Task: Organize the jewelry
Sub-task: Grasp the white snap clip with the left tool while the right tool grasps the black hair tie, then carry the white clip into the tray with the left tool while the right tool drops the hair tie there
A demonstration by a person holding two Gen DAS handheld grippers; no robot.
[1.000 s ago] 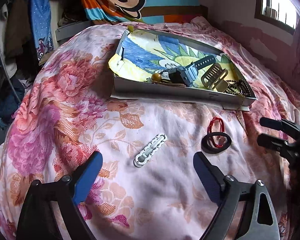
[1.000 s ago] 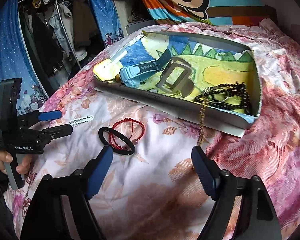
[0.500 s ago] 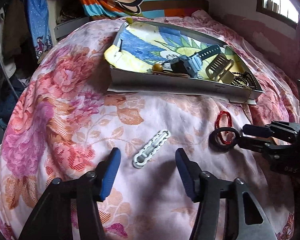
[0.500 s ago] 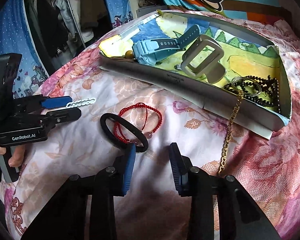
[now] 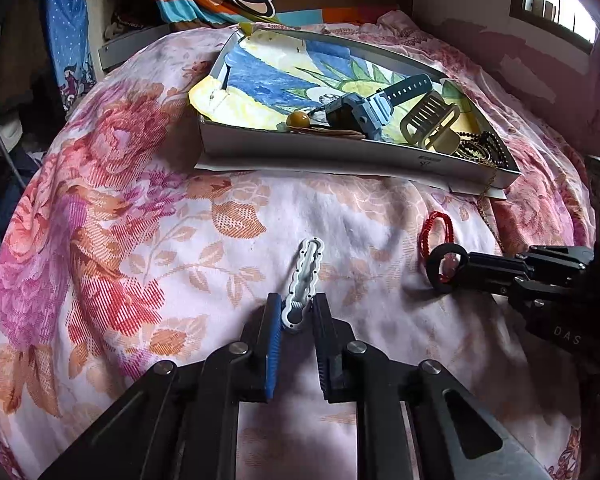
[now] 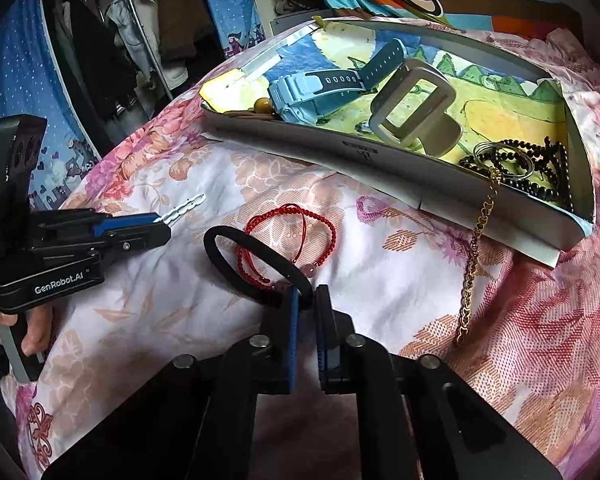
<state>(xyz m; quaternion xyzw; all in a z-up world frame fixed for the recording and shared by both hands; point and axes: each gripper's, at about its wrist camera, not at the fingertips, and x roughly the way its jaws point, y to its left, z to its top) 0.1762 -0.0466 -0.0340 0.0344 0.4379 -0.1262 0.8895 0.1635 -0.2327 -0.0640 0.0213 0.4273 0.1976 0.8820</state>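
Both claws close on loose pieces lying on the quilt

A second ago both pairs of jaws stand wide above the quilt (image 5: 148, 240); now the left gripper (image 5: 296, 312) is closing, its jaws narrowed onto the near end of the white clip (image 5: 307, 276), which lies on the cloth pointing away toward the tray (image 5: 340, 156). The right gripper (image 6: 305, 300) has shut almost fully on the near rim of the black hair tie (image 6: 256, 268), which lies on the quilt just near of the tray with the red bracelet (image 6: 288, 236) across it. The bracelet itself looks free of the pads, though it may come along. The gold chain (image 6: 476, 248) hangs over the tray's near wall onto the quilt, untouched. By my reading, both grasps are made or nearly so, and lifting each piece into the tray comes next.
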